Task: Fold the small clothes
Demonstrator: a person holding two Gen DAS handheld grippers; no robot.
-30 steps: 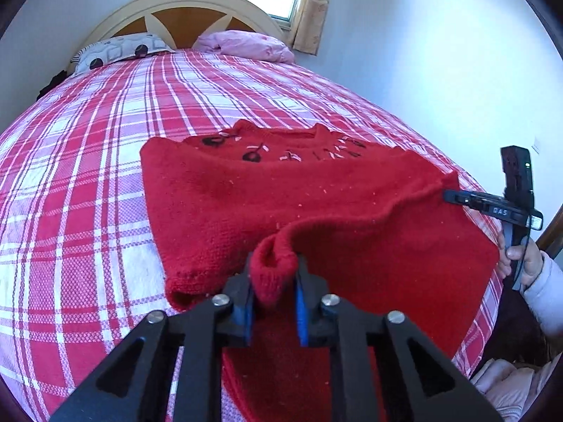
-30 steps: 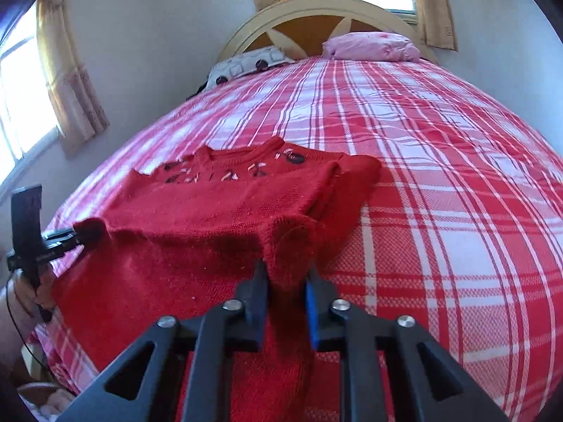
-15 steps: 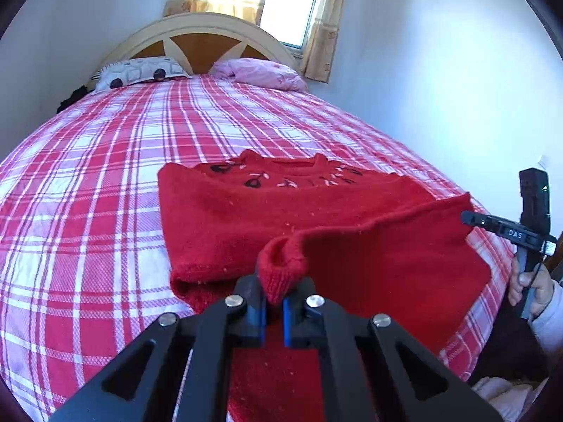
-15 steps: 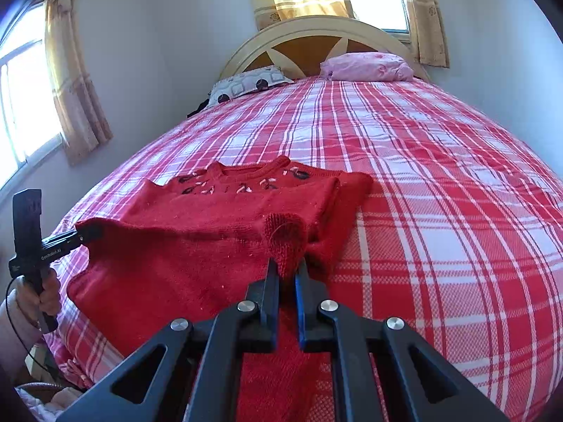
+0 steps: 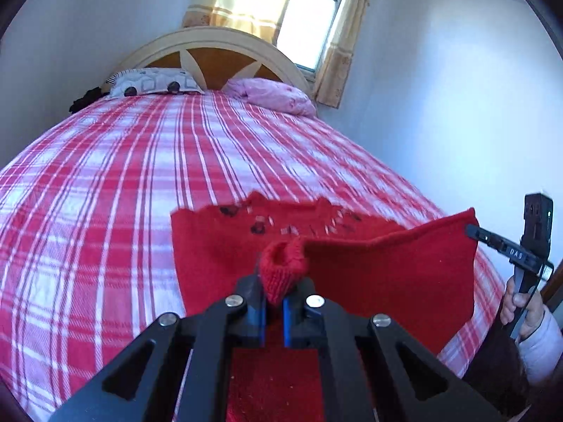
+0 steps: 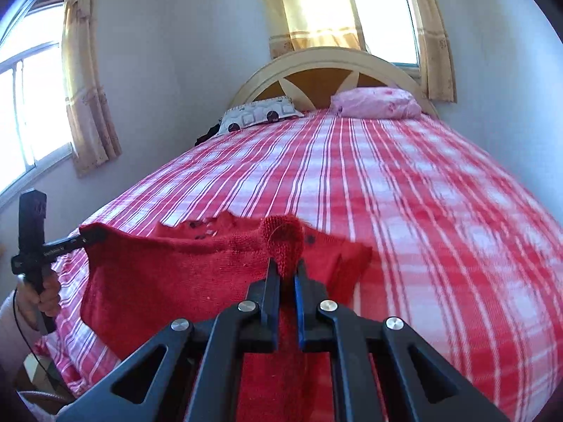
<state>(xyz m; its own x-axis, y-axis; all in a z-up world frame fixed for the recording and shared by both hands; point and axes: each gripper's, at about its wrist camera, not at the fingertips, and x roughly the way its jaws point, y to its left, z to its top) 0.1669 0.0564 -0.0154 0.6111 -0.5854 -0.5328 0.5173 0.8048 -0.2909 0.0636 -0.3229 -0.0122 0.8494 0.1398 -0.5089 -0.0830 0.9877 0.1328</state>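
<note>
Bed (image 5: 116, 183) w/ red-white plaid cover fills most of both views; arched cream-and-wood headboard (image 5: 207, 52) at 12 o'clock, curtained window (image 5: 309, 24) behind it. Two pillows against headboard: patterned grey-white one (image 5: 151, 82) toward 11 in left-wrist view, pink one (image 5: 274, 100) just beside it toward 1. Red knit sweater (image 5: 218, 246) at near end of bed, neckline w/ dark and pale trim pointing to 12; far part lies on cover, near hem raised off it, stretched as a taut sheet between the two tools. Left gripper (image 5: 273, 311) at 6 in its own cam, fingers clamped tight on a bunched hem corner, knit bulging above blue pads (image 5: 258, 313). Right gripper (image 6: 288, 304) likewise pinched closed on other hem corner, fold of knit poking up between its fingers. Each tool visible in the other's view, at 3 and 9, tip buried in sweater's edge. Person's hand (image 5: 520, 313) w/ pale sleeve (image 5: 543, 348) on the handle at 4.
</note>
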